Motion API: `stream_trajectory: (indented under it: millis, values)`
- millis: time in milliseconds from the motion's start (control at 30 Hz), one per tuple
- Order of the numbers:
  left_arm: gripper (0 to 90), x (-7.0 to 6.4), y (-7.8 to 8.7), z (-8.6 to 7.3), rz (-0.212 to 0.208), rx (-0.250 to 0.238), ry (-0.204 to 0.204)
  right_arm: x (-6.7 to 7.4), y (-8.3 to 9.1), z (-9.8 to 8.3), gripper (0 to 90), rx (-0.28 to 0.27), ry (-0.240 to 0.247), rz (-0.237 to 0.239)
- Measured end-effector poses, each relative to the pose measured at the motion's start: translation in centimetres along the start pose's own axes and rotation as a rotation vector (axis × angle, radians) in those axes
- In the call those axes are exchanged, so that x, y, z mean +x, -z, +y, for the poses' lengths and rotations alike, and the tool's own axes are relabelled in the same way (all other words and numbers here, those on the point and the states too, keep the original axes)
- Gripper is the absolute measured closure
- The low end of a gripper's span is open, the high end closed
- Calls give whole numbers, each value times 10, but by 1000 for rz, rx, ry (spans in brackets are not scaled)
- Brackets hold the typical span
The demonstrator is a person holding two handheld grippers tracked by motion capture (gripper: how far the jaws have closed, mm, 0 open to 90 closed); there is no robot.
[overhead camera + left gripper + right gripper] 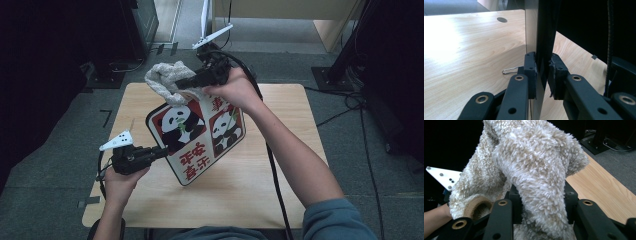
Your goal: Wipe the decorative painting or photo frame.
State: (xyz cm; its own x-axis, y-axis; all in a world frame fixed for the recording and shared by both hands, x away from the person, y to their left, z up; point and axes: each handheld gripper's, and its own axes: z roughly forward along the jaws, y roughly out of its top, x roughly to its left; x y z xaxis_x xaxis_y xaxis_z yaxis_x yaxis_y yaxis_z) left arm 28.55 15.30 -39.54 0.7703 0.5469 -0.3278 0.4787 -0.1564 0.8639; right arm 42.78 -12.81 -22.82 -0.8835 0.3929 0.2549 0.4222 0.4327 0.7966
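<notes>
My left gripper (161, 152) is clamped on the lower left edge of the panda board (197, 140), holding it tilted up off the table (270, 170); in the left gripper view the pads (531, 72) press both faces of the board (541, 37) edge-on. My right gripper (186, 83) is closed on a fluffy cloth (165, 80), and in the right gripper view the cloth (531, 170) bulges out between my jaws. The cloth sits at the board's top edge, touching it or just above it; I cannot tell which.

I judge this to be the wiping step: the board is held steady, the cloth brought up to it, and the printed face not yet swept. Next I should press the cloth flat on the face and draw it down across the pandas, while my left keeps a firm hold so the board neither swings nor slips. A small clip (510, 70) lies on the table beside my left jaws; I should stay clear of it.
</notes>
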Motion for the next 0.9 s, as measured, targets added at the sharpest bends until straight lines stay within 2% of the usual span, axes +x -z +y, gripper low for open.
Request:
stream_trajectory:
  millis: [900]
  values:
    - [790,0,1,0,3,8,-9,-22,17,-4,635,-7,-27,-52]
